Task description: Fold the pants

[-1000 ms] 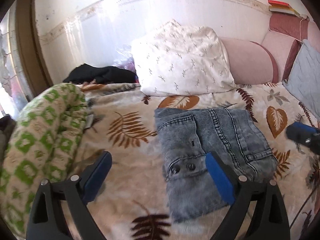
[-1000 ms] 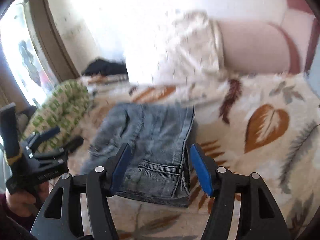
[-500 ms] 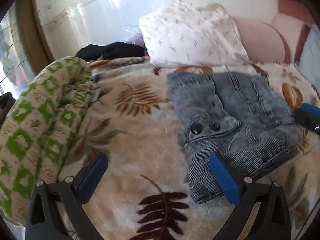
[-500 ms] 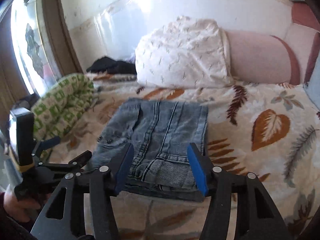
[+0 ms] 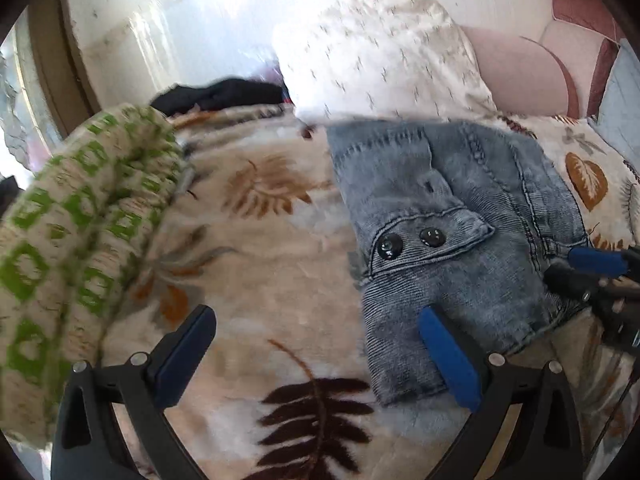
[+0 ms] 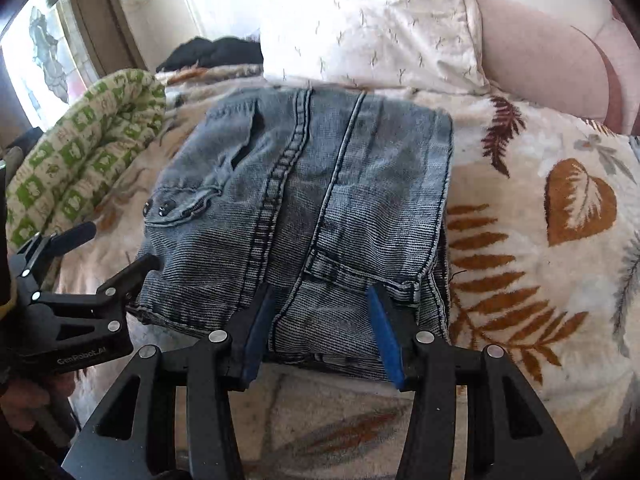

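Note:
Folded light blue jeans (image 5: pixel 460 216) lie in a compact stack on the leaf-print blanket (image 5: pixel 260 240), also in the right wrist view (image 6: pixel 312 208). My left gripper (image 5: pixel 316 344) is open, low at the stack's near left corner, its right finger over the denim edge; it also shows in the right wrist view (image 6: pixel 116 252). My right gripper (image 6: pixel 320 320) is open, its fingers straddling the stack's near edge at the belt-loop seam; it also shows in the left wrist view (image 5: pixel 592 268).
A white patterned pillow (image 6: pixel 372 28) lies right behind the jeans, with pink cushions (image 6: pixel 540 68) to its right. A rolled green-checked quilt (image 5: pixel 80 232) lies along the left. Dark clothing (image 5: pixel 220 94) sits at the back by the wall.
Both grippers have moved in closer and lower to the folded jeans. The right gripper now reaches the stack's near edge. The jeans have not moved.

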`<state>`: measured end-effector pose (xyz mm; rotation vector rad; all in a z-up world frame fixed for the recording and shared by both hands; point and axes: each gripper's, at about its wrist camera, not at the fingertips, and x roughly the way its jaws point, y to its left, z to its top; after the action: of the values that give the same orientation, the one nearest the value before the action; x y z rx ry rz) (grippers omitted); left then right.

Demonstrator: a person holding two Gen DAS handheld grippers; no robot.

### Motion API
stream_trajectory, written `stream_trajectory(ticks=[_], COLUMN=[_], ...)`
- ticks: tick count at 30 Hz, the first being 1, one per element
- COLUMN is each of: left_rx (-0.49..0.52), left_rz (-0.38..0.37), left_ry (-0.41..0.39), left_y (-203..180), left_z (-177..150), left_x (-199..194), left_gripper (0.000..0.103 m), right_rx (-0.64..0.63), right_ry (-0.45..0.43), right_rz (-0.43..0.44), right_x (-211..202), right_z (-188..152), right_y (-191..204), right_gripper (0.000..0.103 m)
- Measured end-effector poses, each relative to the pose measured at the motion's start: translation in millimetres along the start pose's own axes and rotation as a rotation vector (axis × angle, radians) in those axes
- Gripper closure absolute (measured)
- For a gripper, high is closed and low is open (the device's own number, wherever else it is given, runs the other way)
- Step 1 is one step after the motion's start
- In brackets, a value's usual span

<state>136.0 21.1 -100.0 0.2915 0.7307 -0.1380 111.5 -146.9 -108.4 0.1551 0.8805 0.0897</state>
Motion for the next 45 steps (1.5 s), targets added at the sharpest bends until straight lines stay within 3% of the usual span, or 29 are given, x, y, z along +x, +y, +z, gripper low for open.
stream_trajectory(ticks=[4,8,11,17,21,29,45], left_rx=[-0.052,-0.082,-0.076,-0.086,-0.123,-0.164,-0.176], left_rz=[0.011,0.046,0.052,0.104,0.08,0.054,0.053], left_ry=[-0.026,-0.096,-0.142,-0.201,-0.241,-0.266,-0.219], left_y=[10,12,12,20,28,36,37], left_z=[1,-8,-14,-16,-17,-18,-23], left_x=[-34,-84,-117,-164,-191,-217,-217], left_gripper=[0.0,0.0,0.0,0.0,0.0,0.0,0.0], right_rx=[0.053,-0.031,-0.015,0.026,0.017,-0.021,-0.055], right_ry=[-0.061,-0.21,-0.305,-0.4,-0.459,-0.51,-0.585], right_rz=[0.02,-0.058,-0.052,-0.066,-0.066,-0.079,-0.134], right_x=[-29,-81,-117,-164,-194,-224,-236], right_z=[1,-7,-14,-44,-56,-70,-76], right_y=[-4,15,22,36,50,68,87], right_gripper=[0.052,0.04,0.034,0.031,0.027,0.026,0.025])
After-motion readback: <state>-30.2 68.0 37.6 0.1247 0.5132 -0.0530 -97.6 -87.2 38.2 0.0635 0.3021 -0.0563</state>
